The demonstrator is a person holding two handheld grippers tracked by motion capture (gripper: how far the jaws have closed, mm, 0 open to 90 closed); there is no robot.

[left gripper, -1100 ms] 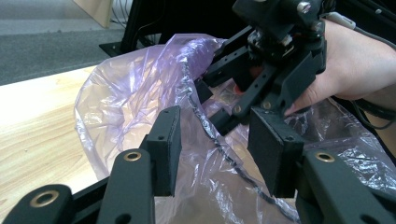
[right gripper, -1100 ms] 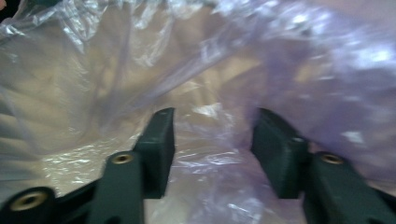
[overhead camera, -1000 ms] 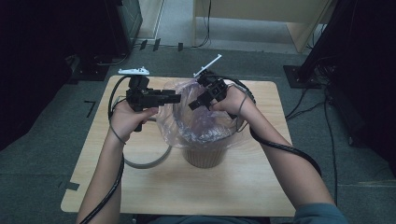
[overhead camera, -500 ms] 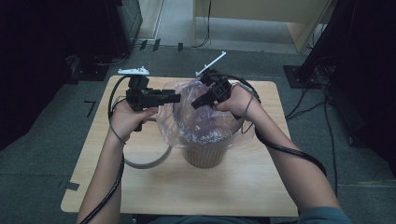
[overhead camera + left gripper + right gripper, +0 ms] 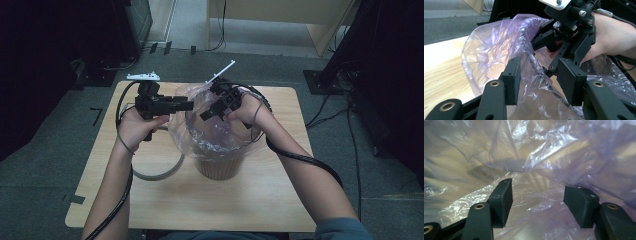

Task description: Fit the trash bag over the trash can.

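A thin, crinkled purple plastic bag (image 5: 212, 127) is being fitted into the round brown ribbed bin (image 5: 218, 167). Its rim is slack between the parted jaws of the left gripper (image 5: 541, 80), unpinched. The right gripper (image 5: 537, 195), above the bin, has just been opening, with film behind its jaws but none clamped. With neither side gripped, the bag could slump into the bin or snag and tear.

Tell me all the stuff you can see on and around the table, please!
plastic bag: one, see-through purple, lining the bin, its top bunched up between both grippers
bin: one, brown, middle of the table
table: one, light wood, standing on grey floor
ring: one, pale grey, lying flat on the table, left of the bin
cabinet: one, light wood, far side of the room
left gripper: one, black, jaws apart with a fold of the bag between them
right gripper: one, black, jaws just been opening, reaching into the bag's mouth
hands: two, one holding each gripper
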